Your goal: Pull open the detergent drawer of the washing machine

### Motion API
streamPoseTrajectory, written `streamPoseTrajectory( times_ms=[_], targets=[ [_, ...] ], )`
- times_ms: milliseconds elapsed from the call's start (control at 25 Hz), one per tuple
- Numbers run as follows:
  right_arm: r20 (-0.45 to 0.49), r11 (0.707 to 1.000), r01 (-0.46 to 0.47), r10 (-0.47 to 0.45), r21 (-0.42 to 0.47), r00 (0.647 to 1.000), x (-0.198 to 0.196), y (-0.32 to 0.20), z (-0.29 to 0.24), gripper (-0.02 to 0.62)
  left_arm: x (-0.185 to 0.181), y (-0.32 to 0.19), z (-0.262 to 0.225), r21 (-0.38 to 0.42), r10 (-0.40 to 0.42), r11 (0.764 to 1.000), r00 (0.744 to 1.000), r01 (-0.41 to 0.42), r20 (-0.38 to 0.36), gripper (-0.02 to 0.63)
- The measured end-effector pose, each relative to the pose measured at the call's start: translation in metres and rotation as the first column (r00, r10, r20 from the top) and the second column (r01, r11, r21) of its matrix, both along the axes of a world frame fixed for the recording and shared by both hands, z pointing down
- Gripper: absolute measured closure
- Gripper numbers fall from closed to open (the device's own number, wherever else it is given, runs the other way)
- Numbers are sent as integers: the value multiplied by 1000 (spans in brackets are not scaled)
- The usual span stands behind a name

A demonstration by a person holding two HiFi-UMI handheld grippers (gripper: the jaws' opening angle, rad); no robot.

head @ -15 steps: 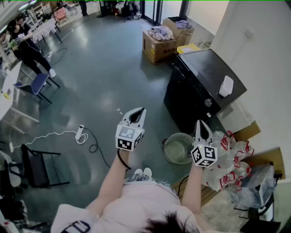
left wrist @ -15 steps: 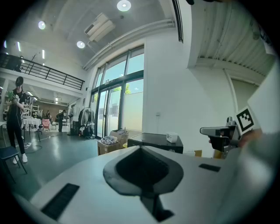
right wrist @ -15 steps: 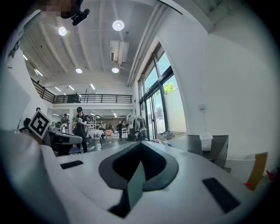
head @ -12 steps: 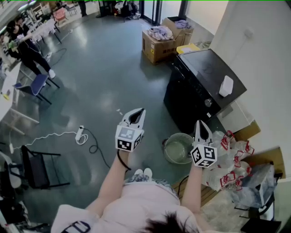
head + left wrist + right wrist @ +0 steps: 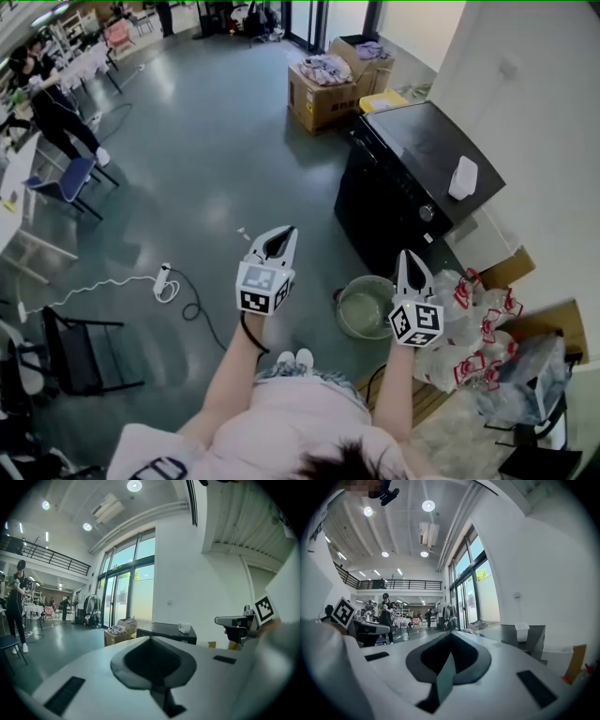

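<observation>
left gripper (image 5: 280,234): clenched, nothing in it
right gripper (image 5: 410,259): clenched too, empty
washing machine (image 5: 420,155): black, at 1 o'clock, well apart from both

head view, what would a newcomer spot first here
The left gripper and right gripper, jaws shut and empty, are held out mid-frame over the grey floor. Just beyond the right one stands the black washing machine against the white wall, a small white tub on its top and a pale bucket on the floor at its near corner.
</observation>
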State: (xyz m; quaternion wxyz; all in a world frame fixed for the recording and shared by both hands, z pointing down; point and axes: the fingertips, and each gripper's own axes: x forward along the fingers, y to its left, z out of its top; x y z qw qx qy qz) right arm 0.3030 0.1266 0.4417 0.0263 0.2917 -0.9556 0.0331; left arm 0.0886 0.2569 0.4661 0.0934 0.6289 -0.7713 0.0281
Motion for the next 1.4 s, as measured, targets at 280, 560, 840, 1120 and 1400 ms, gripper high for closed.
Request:
streamPoseTrajectory(
  times_ms=[280,560,840,1120,1400],
  targets=[
    [-17,1000,-21,21,-1,1000,-1,-3,4,580,1,-5,4,-7,13,1000,1000,-13,-1,580],
    [6,1000,10,-10,-23,1000,2,5,8,578,11,-5,8,-6,38,999,999,-38,-10,580],
    [84,998,57,-54,-36,995,3,9,-6,450,8,-4,-10,46,32,998,999,-32,-9,575],
    [147,998,52,-45,-44,988,4,9,-12,303,12,-2,-12,73,89,993,996,-88,-14,342],
    [150,997,41,-31,-64,988,-7,13,-8,150,8,1,-6,79,115,991,993,-112,-41,238]
  ],
)
